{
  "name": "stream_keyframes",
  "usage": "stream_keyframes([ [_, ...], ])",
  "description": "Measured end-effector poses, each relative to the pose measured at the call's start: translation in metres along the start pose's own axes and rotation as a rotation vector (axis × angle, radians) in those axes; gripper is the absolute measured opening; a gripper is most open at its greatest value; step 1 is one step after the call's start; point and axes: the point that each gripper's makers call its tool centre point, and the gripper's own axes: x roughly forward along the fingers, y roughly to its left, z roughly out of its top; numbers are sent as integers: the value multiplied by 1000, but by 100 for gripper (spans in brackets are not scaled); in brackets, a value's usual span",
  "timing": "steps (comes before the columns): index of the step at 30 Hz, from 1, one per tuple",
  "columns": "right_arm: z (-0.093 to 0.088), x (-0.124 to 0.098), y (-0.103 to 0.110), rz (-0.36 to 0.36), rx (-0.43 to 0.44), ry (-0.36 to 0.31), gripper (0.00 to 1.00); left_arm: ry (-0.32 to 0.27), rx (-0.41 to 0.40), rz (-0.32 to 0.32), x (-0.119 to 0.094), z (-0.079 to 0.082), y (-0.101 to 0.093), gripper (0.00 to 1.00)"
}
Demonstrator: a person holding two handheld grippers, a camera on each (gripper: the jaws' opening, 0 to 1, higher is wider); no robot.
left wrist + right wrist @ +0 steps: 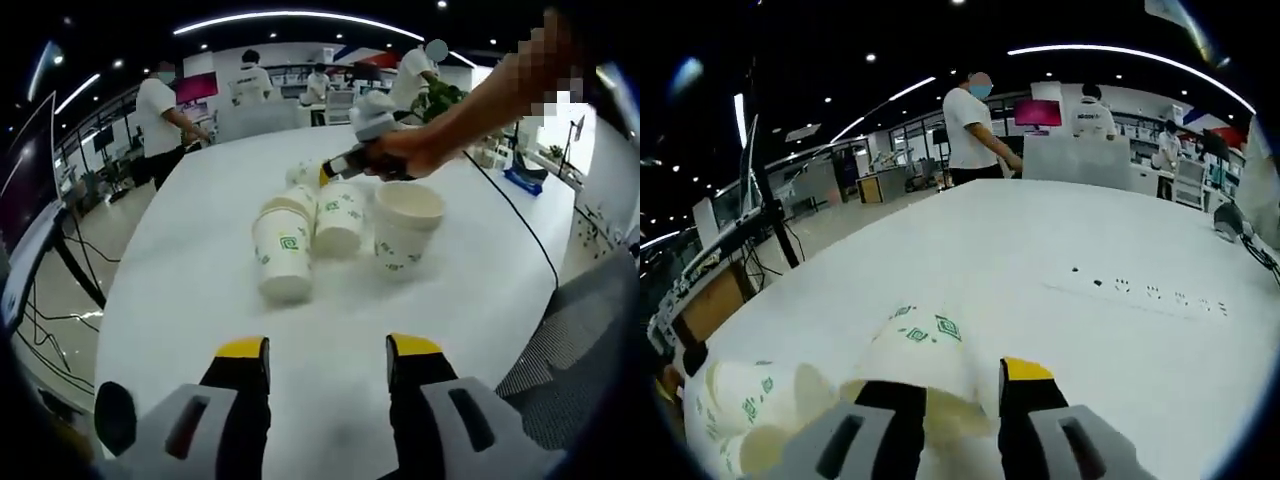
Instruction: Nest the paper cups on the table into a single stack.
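Observation:
Several white paper cups with green logos sit mid-table in the left gripper view. One cup (407,225) stands upright with its mouth up, and two more (283,255) (340,218) sit close on its left. My left gripper (328,350) hangs open over bare table in front of them. A hand holds my right gripper (335,170) at the far side of the group, touching a smaller-looking cup (300,175). In the right gripper view, the right gripper (962,385) has its jaws narrowed on the wall of a paper cup (925,340). Another cup (740,410) lies at the lower left.
The white table (200,330) is long and rounded, and its left edge drops to a floor with cables. A black cable (520,215) crosses the right side. A strip of sockets (1110,285) is set into the tabletop. People stand at the far end (970,125).

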Motion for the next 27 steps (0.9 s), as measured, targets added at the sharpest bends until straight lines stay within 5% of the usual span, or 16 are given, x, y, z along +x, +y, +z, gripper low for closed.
stream_keyframes([
  [2,0,-2,0,-9,4,8,0,3,-1,2,0,0,1,44],
  [16,12,-30,-9,-21,15,44,0,-49,-26,-3,-2,10,2,50],
  [27,30,-75,-2,-6,-16,32,0,-79,4,-28,-4,17,-6,50],
])
